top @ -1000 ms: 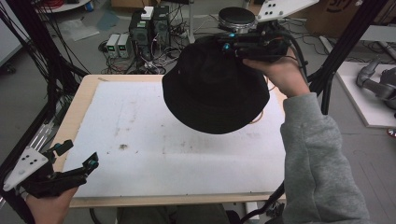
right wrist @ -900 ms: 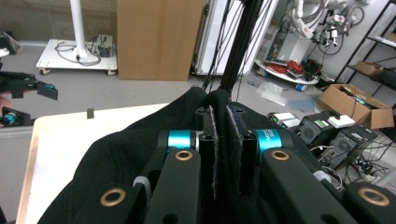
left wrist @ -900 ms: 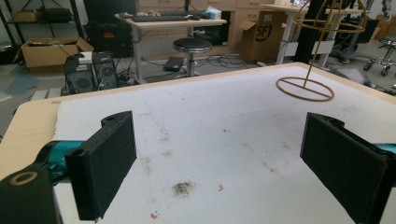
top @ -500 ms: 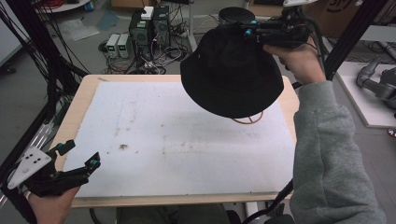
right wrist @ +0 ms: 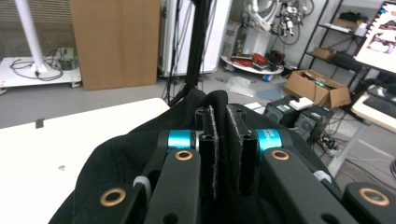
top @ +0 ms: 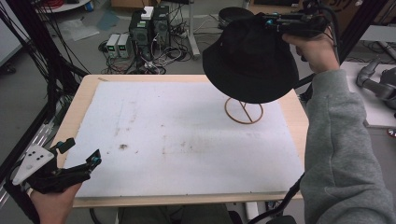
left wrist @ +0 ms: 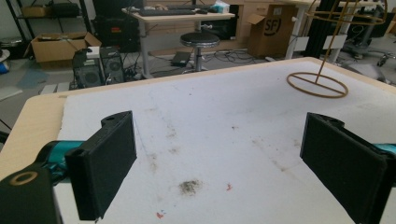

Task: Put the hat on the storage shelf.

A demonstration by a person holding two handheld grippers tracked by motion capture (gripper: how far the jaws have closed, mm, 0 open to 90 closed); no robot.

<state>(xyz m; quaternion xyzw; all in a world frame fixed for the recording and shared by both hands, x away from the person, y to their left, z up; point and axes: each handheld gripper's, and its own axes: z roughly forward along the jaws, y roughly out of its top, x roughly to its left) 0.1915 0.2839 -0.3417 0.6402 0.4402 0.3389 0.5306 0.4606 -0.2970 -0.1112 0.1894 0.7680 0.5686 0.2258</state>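
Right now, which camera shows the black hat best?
The high view: the whole black bucket hat hangs there from the right gripper, above the wire hat stand. The right gripper view shows just a fold of the hat pinched between the shut jaws. The left gripper view shows the stand.

The person's right arm, in a grey sleeve, reaches up and forward from the lower right of the high view, the forearm rising steeply. The right hand grips the right gripper high at the far right, its body lying roughly level and pointing toward the left of that view. In the right gripper view its jaws stand pressed together on a fold of black hat, which hangs below the gripper.

The left hand sits low at the near left corner, holding the left gripper just above the counter's edge, angled forward and right. Its jaws stand wide apart with nothing between them.
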